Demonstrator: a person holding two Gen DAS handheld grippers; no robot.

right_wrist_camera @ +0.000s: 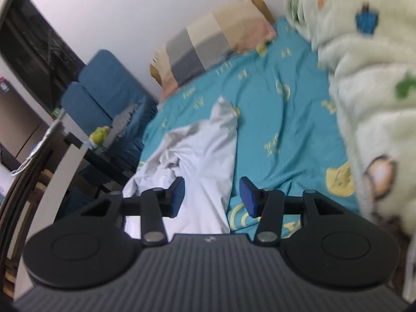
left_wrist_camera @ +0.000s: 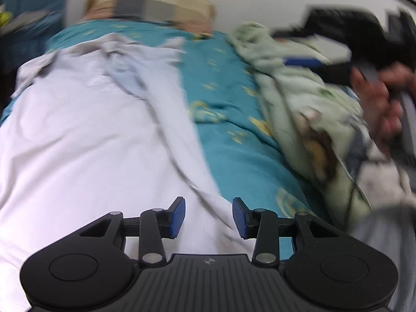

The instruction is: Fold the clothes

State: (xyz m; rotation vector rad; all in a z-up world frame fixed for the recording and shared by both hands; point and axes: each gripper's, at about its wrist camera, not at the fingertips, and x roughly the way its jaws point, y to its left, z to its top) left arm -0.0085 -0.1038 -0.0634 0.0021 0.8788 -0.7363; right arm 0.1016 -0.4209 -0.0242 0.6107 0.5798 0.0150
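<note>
Currently the white garment (right_wrist_camera: 200, 153) lies rumpled on the near-left part of the teal bedsheet (right_wrist_camera: 280, 119), its right edge running between my pads. Left gripper (left_wrist_camera: 208, 217) and right gripper (right_wrist_camera: 212, 197) are both released, holding nothing. I'd flatten the bunched far end first, then pinch that edge cleanly, keeping well off the fleece blanket (right_wrist_camera: 369, 83) at right.

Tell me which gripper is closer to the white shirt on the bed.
Left. The left gripper hangs open right over the white shirt, its cloth filling that view. The right gripper, also open, sits farther back, off the shirt's edge.
</note>
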